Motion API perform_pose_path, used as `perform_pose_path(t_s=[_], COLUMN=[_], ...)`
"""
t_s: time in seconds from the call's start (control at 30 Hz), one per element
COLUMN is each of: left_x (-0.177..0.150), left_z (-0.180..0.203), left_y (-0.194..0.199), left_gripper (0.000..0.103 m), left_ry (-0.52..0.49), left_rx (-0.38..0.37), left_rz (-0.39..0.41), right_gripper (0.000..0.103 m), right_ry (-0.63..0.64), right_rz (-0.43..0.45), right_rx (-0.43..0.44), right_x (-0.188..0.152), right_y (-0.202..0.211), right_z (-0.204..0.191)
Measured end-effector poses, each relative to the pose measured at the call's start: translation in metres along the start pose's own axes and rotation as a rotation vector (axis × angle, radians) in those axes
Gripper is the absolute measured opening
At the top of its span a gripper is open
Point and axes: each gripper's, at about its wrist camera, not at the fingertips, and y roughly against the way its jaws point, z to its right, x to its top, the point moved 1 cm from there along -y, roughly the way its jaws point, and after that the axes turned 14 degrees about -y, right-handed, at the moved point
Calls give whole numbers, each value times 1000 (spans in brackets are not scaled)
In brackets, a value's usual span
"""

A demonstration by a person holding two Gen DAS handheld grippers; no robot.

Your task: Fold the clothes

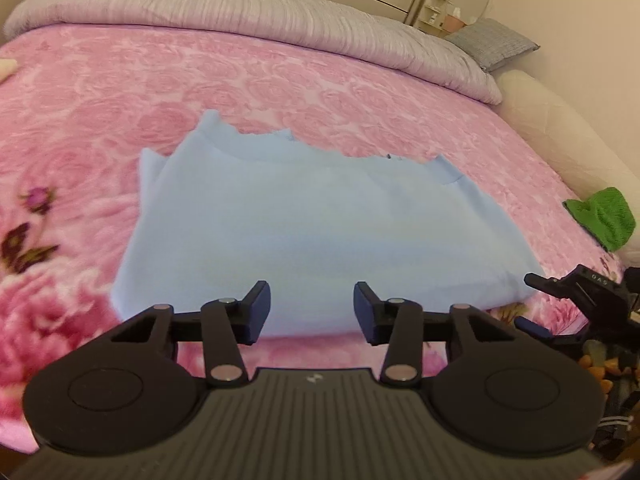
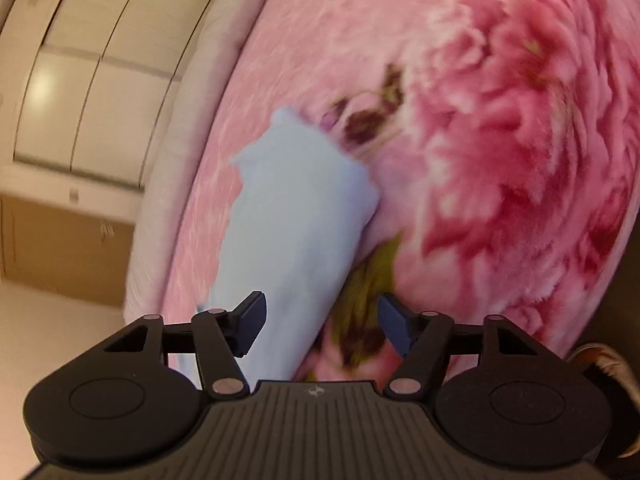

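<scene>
Light blue garment [image 1: 320, 228] lies folded flat mid-frame on the pink floral bed [image 1: 360, 92], likely for another fold. Left hand-held gripper [image 1: 312, 308] spread, empty, at its lower edge; right hand-held gripper [image 2: 320, 320] spread, holding nothing.

The bed [image 1: 532, 120] is covered by a pink floral blanket [image 1: 280, 80]. On it lie a folded light-blue garment [image 1: 320, 220], a grey quilt [image 1: 240, 4] along the far side, and a green cloth [image 1: 604, 216] at one edge.

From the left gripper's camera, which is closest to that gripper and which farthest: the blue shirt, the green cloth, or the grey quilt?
Seen from the left gripper:
1. Blue shirt, straight ahead on the pink blanket.
2. Green cloth, off to the right at the bed's edge.
3. Grey quilt, across the far side of the bed.
</scene>
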Motion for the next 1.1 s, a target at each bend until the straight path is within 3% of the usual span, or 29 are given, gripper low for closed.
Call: perform_pose_path(t_s=[0.2, 0.33, 0.43, 0.47, 0.6, 0.77, 0.9, 1.0, 1.1], left_x=[22, 31, 25, 22, 24, 18, 4, -8, -18], left_z=[15, 40, 53, 54, 47, 2, -51, -86, -110], left_y=[-49, -84, -115, -119, -113, -75, -36, -4, 15], left_gripper=[27, 25, 25, 25, 25, 25, 25, 25, 25], left_ry=[-63, -188, -268, -285, -251, -61, 130, 241, 335], left_rx=[-108, -112, -72, -66, -84, -99, -82, -67, -88], left_rz=[14, -1, -85, -77, -72, -16, 21, 73, 114], right_gripper=[64, 58, 58, 58, 53, 20, 14, 14, 14], right_ry=[47, 55, 73, 80, 159, 260, 613, 1032, 1316], right_rz=[79, 95, 100, 102, 108, 121, 220, 280, 223], right_rx=[28, 20, 14, 11, -32, -154, -240, -205, -127], right_x=[7, 12, 9, 8, 4, -1, -47, -120, -193], right_y=[-9, -16, -19, -21, -26, -31, -36, -43, -57], right_z=[-5, -6, -9, -10, -21, -43, -91, -131, -145])
